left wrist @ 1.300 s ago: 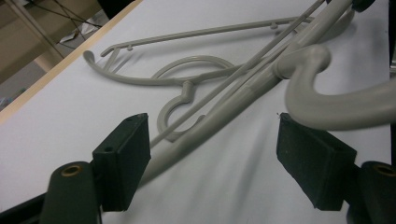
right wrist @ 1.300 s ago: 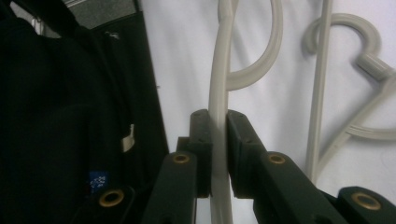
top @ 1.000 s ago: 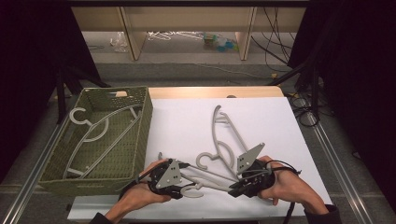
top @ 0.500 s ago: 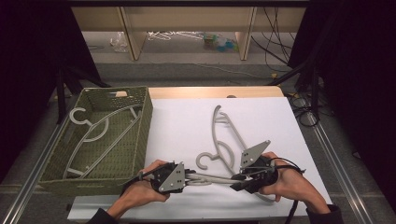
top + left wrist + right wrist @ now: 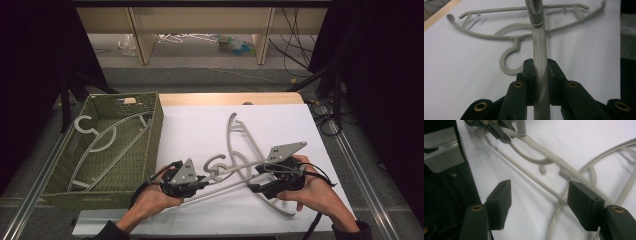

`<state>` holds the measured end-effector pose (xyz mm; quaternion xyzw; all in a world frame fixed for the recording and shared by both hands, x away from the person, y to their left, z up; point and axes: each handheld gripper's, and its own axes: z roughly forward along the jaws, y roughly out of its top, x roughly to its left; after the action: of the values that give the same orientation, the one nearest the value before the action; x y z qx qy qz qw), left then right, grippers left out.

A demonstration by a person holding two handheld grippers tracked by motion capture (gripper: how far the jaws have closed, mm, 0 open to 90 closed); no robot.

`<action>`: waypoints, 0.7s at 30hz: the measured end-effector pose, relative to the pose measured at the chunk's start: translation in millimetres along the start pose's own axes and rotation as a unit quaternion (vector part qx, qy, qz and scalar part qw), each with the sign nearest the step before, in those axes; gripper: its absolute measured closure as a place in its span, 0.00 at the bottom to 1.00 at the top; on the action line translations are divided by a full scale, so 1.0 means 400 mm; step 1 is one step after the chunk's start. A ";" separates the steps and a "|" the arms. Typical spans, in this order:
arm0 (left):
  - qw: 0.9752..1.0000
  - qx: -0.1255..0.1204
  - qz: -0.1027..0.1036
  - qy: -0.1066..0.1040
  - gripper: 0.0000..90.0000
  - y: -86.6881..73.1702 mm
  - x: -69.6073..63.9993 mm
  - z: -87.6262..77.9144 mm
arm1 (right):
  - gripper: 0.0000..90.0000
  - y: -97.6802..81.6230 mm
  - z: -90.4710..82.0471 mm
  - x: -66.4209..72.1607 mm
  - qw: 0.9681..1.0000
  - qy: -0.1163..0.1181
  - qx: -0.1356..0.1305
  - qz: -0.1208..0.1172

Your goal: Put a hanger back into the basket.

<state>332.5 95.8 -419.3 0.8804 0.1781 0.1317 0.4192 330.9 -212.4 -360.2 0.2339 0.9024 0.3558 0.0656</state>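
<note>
Two grey plastic hangers lie crossed on the white table top (image 5: 200, 125). My left gripper (image 5: 201, 184) has just been closing and is now shut on one arm of the near hanger (image 5: 235, 172). In the left gripper view the pads (image 5: 530, 75) clamp that grey arm (image 5: 539, 47), and the second hanger (image 5: 506, 60) lies beyond with its hook toward me. My right gripper (image 5: 254, 189) has just been opening. In the right gripper view its jaws stand wide apart (image 5: 540, 202) above a thin hanger rod (image 5: 534, 180), clear of it. The left gripper (image 5: 496, 128) shows at the top.
A green woven basket (image 5: 156, 125) stands at the table's left with a third grey hanger (image 5: 107, 140) inside. The second hanger (image 5: 242, 135) stretches toward the table's middle. Cables and dark stands flank the table on the right.
The left gripper's jaws have closed onto the hanger arm. The right gripper's jaws have opened and let go of the hanger. Both hands stayed nearly in place.
</note>
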 end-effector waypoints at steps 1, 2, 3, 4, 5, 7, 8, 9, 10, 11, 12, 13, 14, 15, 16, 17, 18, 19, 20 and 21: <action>1.000 0.000 0.000 0.000 0.88 0.000 0.000 0.000 | 0.40 0.002 -0.004 0.001 1.000 -0.004 -0.003 0.004; 1.000 -0.002 -0.020 0.001 0.88 -0.002 0.008 -0.005 | 0.40 0.003 -0.007 0.002 1.000 -0.003 -0.008 0.005; 0.998 -0.015 -0.066 -0.001 0.88 -0.006 0.018 -0.011 | 0.40 0.002 -0.008 0.004 1.000 -0.005 -0.013 0.008; 0.996 -0.021 -0.082 -0.002 0.88 -0.008 0.022 -0.014 | 0.39 0.002 -0.007 0.006 1.000 0.001 -0.014 0.016; 0.995 -0.027 -0.099 -0.007 0.88 -0.010 0.026 -0.016 | 0.39 0.000 -0.002 0.008 1.000 0.003 -0.017 0.018; 0.993 -0.034 -0.112 -0.005 0.88 -0.013 0.028 -0.017 | 0.38 -0.002 0.004 0.010 1.000 0.001 -0.018 0.021; 0.991 -0.038 -0.128 -0.004 0.88 -0.015 0.030 -0.020 | 0.37 -0.005 0.010 0.012 1.000 0.001 -0.016 0.022; 0.990 -0.043 -0.137 -0.005 0.88 -0.017 0.032 -0.021 | 0.35 -0.010 0.019 0.014 1.000 0.001 -0.015 0.024; 0.988 -0.049 -0.149 -0.009 0.88 -0.017 0.035 -0.024 | 0.34 -0.013 0.024 0.015 1.000 -0.001 -0.016 0.023; 0.986 -0.054 -0.155 -0.009 0.88 -0.018 0.038 -0.028 | 0.34 -0.018 0.030 0.016 0.999 -0.003 -0.017 0.026; 0.984 -0.061 -0.166 -0.009 0.88 -0.018 0.042 -0.035 | 0.34 -0.024 0.033 0.017 0.999 -0.004 -0.017 0.028; 0.982 -0.067 -0.176 -0.010 0.88 -0.017 0.044 -0.040 | 0.34 -0.030 0.036 0.018 0.999 -0.003 -0.015 0.032; 0.980 -0.073 -0.183 -0.008 0.88 -0.016 0.047 -0.047 | 0.34 -0.035 0.039 0.018 0.999 -0.005 -0.017 0.031; 0.979 -0.079 -0.189 -0.007 0.88 -0.016 0.051 -0.055 | 0.33 -0.043 0.042 0.019 0.999 -0.009 -0.022 0.033; 0.975 -0.086 -0.205 -0.009 0.88 -0.014 0.053 -0.065 | 0.33 -0.050 0.046 0.020 0.999 -0.014 -0.022 0.037; 0.973 -0.091 -0.211 -0.009 0.88 -0.013 0.056 -0.074 | 0.31 -0.061 0.054 0.022 0.999 -0.019 -0.025 0.043; 0.970 -0.102 -0.221 -0.009 0.88 -0.010 0.059 -0.088 | 0.30 -0.076 0.064 0.019 0.998 -0.024 -0.022 0.045; 0.970 -0.102 -0.221 -0.009 0.88 -0.010 0.059 -0.088 | 0.30 -0.080 0.064 0.017 0.999 -0.022 -0.015 0.047; 0.969 -0.105 -0.225 -0.009 0.88 -0.008 0.061 -0.097 | 0.30 -0.080 0.064 0.017 0.999 -0.022 -0.015 0.047; 0.966 -0.110 -0.232 -0.010 0.88 -0.004 0.062 -0.108 | 0.30 -0.092 0.071 0.015 0.998 -0.023 -0.012 0.056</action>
<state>337.9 137.2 -392.0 0.7647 0.3574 0.0411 0.5346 319.8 -215.5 -405.7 0.2915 0.8817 0.3646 0.0689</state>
